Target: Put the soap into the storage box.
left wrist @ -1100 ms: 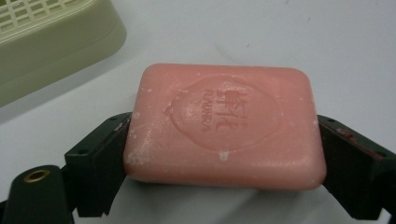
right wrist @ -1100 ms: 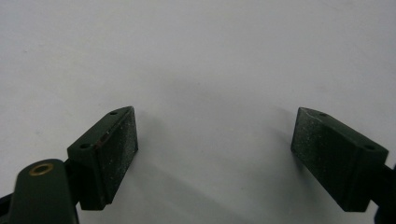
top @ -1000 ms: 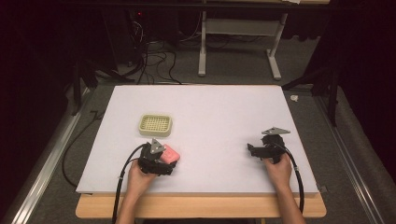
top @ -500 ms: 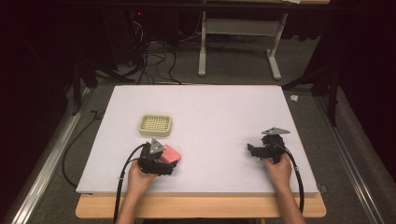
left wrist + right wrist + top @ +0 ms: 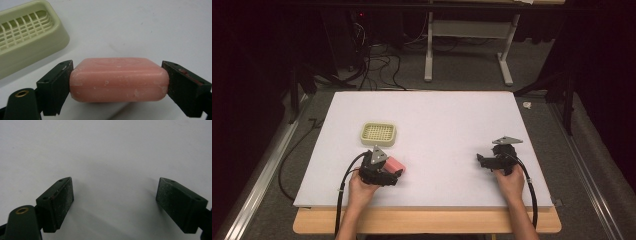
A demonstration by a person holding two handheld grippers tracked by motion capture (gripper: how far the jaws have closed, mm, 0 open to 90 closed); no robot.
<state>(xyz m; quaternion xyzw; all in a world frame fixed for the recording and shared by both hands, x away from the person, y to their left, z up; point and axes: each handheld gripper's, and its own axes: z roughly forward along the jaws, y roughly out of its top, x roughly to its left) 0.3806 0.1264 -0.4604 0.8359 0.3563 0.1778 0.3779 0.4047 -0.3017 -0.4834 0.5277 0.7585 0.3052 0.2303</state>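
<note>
Soap (image 5: 117,79): pinched endwise by left gripper (image 5: 117,82), just beside soap dish (image 5: 27,35) (dish cut off at frame edge); unmoved since earlier. Right gripper (image 5: 115,202): spread wide, holding nothing, well apart from dish.

Left gripper (image 5: 398,171) is held low at the near left by the left hand (image 5: 361,184), its jaws closed on both ends of a pink bar. Right gripper (image 5: 480,160) is held at the near right by the right hand (image 5: 510,179), jaws spread wide, nothing gripped between them.
</note>
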